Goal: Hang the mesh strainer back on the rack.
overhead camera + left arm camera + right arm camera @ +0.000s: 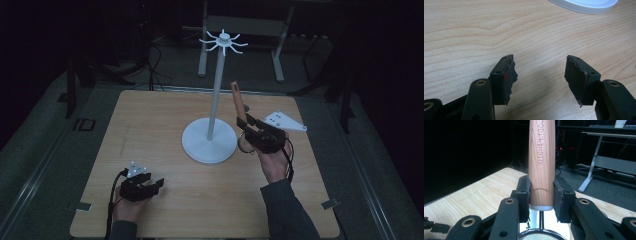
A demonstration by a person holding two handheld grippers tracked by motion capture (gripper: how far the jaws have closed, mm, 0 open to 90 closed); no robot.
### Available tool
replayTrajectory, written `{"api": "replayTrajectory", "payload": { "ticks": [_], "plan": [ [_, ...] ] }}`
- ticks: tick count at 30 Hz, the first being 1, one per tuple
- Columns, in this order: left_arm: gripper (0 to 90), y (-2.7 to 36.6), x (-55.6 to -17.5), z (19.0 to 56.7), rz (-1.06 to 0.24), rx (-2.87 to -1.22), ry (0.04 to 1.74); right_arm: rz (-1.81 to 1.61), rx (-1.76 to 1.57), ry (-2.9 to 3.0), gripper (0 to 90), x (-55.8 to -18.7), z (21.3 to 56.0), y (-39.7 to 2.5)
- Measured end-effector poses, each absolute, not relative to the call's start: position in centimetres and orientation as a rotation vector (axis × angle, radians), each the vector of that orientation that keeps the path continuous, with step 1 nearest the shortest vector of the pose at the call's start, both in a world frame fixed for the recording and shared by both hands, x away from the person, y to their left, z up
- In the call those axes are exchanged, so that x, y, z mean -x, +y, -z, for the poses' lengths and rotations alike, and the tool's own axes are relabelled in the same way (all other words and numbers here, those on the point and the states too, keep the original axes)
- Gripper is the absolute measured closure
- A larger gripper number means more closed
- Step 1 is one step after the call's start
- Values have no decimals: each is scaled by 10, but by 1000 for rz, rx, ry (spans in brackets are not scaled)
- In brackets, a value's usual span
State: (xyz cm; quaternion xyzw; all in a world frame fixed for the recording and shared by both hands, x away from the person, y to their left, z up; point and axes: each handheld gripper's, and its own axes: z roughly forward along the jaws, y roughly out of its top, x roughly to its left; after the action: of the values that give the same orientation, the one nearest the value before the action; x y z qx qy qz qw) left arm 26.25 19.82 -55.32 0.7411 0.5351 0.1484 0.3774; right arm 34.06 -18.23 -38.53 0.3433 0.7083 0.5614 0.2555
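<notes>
Two claws in play: right claw clamps the wooden handle of a small strainer, held upright just right of the white stand; left claw gapes wide, idle low over the surface. Advice: keep the handle vertical, lift toward the hooks, approach slowly. Handle tip is cut off in the right gripper view, so can't tell if there's a hanging hole; mesh bowl barely visible.

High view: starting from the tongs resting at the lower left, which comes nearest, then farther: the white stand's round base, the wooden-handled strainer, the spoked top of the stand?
1. Round base, mid-table, right of the left tongs.
2. Wooden-handled strainer, farther right, held upright.
3. Spoked top, high at the back.
</notes>
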Motion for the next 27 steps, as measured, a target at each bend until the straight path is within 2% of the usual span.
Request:
{"api": "replayTrajectory", "payload": {
  "ticks": [27],
  "plan": [
    [411,198,-263,553,-382,-1896,1366,-1588,-942,1871,691,-343,374,-185]
  ]
}}
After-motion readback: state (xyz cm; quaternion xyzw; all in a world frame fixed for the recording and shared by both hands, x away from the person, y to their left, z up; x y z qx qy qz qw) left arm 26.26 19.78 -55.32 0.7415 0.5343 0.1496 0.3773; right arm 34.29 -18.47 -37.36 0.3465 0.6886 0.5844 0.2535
